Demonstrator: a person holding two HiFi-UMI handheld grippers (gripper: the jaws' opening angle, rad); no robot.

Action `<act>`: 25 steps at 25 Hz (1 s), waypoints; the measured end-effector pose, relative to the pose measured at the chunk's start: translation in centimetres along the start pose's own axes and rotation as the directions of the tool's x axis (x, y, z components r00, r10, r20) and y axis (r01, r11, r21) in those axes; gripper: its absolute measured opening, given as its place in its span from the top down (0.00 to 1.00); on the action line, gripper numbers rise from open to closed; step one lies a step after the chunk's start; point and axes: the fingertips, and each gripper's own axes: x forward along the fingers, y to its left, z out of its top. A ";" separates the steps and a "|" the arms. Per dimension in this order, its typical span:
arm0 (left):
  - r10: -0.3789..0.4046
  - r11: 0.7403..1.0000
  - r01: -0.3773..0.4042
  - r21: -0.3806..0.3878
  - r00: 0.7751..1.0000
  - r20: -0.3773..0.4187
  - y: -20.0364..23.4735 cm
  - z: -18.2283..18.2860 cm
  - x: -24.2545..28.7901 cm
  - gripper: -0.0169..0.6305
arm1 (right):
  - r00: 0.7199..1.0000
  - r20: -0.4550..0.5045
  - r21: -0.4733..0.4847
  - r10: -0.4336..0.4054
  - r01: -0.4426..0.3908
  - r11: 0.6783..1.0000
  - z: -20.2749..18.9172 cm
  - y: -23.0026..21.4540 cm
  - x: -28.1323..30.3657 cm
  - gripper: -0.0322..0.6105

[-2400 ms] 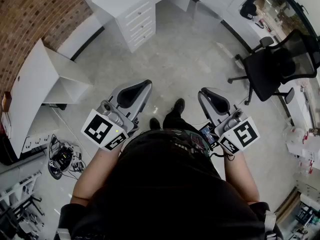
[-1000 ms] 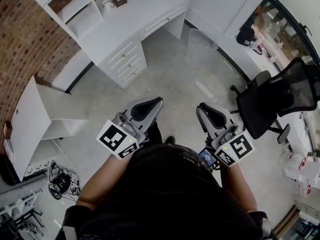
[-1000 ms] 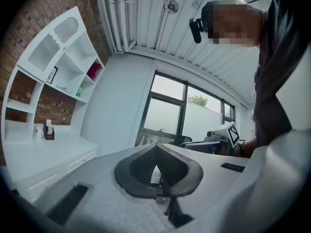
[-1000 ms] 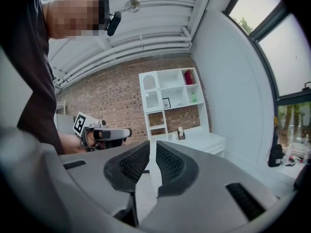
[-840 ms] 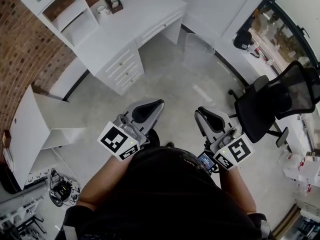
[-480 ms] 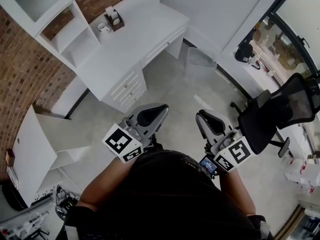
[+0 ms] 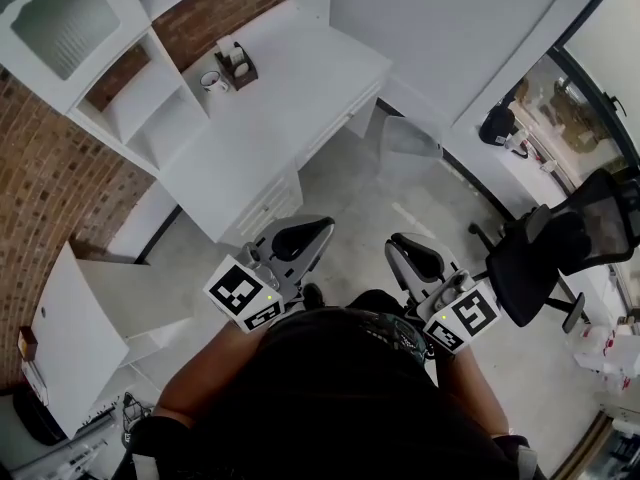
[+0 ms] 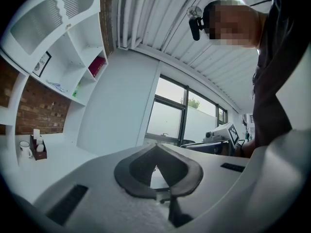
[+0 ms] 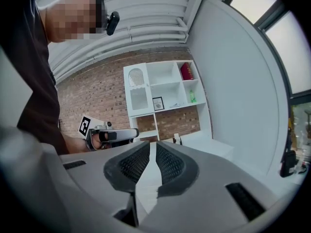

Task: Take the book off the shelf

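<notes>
Well, my left gripper [image 8: 155,150] and right gripper [image 9: 152,147] are both closed on nothing; the red book [image 9: 186,71] sits in the shelf's [image 9: 167,95] top right compartment, well apart from them.

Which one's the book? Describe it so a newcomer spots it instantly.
Find the white shelf unit on the brick wall above the desk. The book stands in its top right compartment. It is the only dark red thing there; the compartment below holds something small and green.
</notes>
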 end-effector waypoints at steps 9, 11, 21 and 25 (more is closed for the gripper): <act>0.088 0.996 -0.088 -0.013 0.996 -0.011 6.7 0.1 3.8 0.96 | 0.997 -0.015 0.027 0.081 -0.081 0.996 0.6 -6.0 5.5 0.88; 0.110 0.994 -0.110 -0.006 0.994 -0.015 7.8 0.3 5.1 0.96 | 0.994 -0.013 0.029 0.104 -0.104 0.994 1.2 -8.0 6.6 0.88; 0.179 0.983 -0.179 -0.037 0.984 0.018 12.5 1.6 16.9 0.96 | 0.980 0.003 -0.001 0.201 -0.201 0.980 5.3 -20.2 8.2 0.88; 0.205 0.978 -0.204 -0.050 0.979 0.019 13.4 1.3 21.8 0.96 | 0.968 0.024 -0.017 0.250 -0.249 0.968 7.0 -24.6 7.7 0.88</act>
